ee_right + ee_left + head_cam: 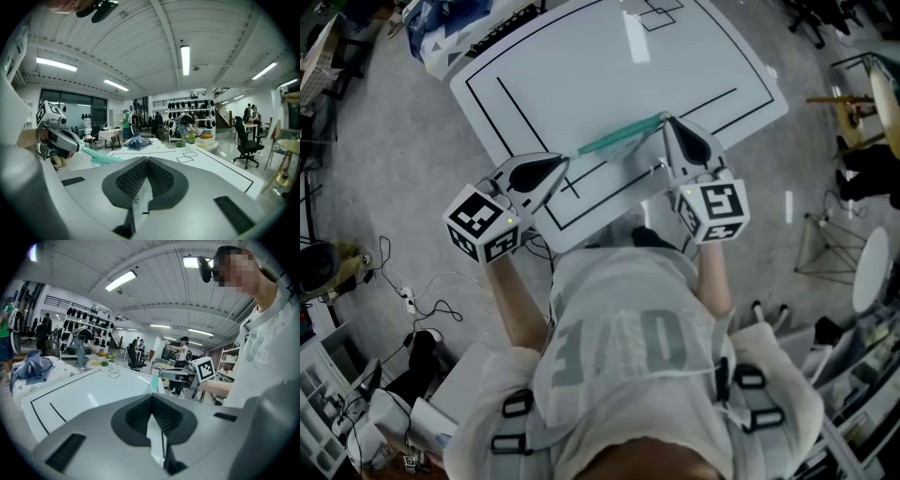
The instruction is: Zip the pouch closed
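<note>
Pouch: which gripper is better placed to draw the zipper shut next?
Right, probably. The right gripper is shut on the end of the green zipper, with a small ring, likely the pull, between its jaws. The left gripper is shut on the pouch's clear edge and can anchor it.

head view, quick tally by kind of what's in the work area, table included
pouch: 1
grippers: 2 (left gripper, right gripper, each shut on an end of the pouch)
table: 1
total: 4
</note>
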Tool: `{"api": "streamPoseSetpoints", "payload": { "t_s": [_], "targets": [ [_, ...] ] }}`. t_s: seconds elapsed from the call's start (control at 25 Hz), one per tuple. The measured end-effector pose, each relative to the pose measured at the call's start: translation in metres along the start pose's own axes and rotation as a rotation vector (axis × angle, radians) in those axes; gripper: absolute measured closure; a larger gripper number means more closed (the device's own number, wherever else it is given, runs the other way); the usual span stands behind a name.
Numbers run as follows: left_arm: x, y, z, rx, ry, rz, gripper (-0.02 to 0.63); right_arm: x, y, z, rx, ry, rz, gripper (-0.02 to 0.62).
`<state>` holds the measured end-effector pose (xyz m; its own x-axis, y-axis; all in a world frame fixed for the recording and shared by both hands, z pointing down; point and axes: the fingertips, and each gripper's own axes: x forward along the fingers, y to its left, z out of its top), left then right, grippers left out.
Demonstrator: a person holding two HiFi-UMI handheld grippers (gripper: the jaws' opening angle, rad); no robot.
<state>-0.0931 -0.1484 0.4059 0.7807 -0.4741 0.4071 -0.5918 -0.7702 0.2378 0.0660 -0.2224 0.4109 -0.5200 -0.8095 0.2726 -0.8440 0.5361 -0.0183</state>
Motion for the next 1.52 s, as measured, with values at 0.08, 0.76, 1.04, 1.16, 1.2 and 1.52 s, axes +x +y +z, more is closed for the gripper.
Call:
{"api": "streamPoseSetpoints", "payload": {
  "t_s": [0.08, 0.76, 1.04, 1.16, 1.2, 1.52],
  "targets": [
    [0.006, 0.007, -0.005, -0.033, -0.015, 0.024, 0.601, 0.005, -0.003, -0.006, 0.006, 0.020, -0.010, 0.588],
    [0.022, 0.066, 0.004, -0.210, -0.247, 0.381, 0.428, 0.042, 0.009, 0.010, 0.076, -0.046, 0.021, 0.459],
    [0.020, 0.063, 0.014, -0.219, -0.314, 0.435, 0.428, 0.032, 0.004, 0.009, 0.086, -0.055, -0.008, 0.460],
    [0.013, 0.061, 0.027, -0.215, -0.381, 0.477, 0.430, 0.026, 0.005, 0.017, 0.076, -0.082, -0.014, 0.460],
    [0.007, 0.061, 0.034, -0.213, -0.425, 0.511, 0.431, 0.024, 0.006, 0.021, 0.066, -0.094, -0.010, 0.460],
    [-0.013, 0.037, 0.070, -0.020, -0.544, 0.742, 0.597, 0.010, 0.015, 0.044, 0.013, -0.187, -0.055, 0.578]
  ]
}}
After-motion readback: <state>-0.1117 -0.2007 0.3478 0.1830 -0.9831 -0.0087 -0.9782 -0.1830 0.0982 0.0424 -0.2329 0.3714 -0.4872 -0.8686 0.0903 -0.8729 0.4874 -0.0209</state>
